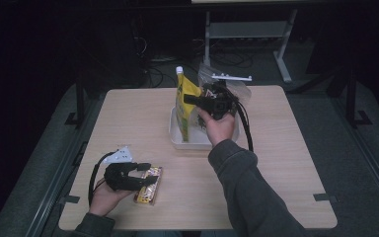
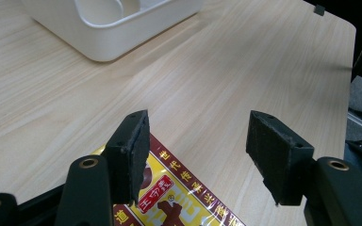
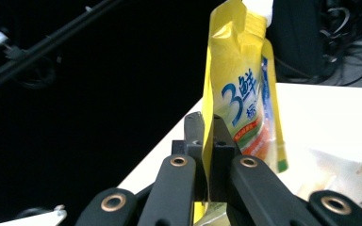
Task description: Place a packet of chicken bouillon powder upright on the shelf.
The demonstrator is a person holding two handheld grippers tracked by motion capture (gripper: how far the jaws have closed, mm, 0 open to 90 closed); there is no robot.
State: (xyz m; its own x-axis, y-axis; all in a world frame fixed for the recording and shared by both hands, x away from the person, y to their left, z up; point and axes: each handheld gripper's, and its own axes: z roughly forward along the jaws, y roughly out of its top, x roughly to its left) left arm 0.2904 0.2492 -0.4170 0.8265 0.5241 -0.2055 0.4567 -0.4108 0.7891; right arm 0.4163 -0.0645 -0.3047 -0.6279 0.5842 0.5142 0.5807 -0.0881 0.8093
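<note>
A yellow spouted pouch (image 1: 182, 106) with a white cap stands upright in the white tray (image 1: 177, 142) at the table's middle. My right gripper (image 1: 190, 99) is shut on its edge; in the right gripper view the pads (image 3: 221, 141) pinch the pouch (image 3: 238, 84) below its blue print. Near the front left, my left gripper (image 1: 150, 174) rests low and open over a yellow-and-red snack packet (image 1: 149, 186). In the left gripper view the packet (image 2: 179, 200) lies flat beneath the left gripper (image 2: 198, 136), partly under one pad (image 2: 139, 150), with neither pad pressing it.
A clear plastic bag (image 1: 222, 81) stands at the tray's far right corner. The tray's corner (image 2: 108, 37) lies ahead of the left gripper. A white scrap (image 1: 121, 154) lies by the left hand. Dark floor, cables and a desk frame (image 1: 246, 29) lie beyond the table.
</note>
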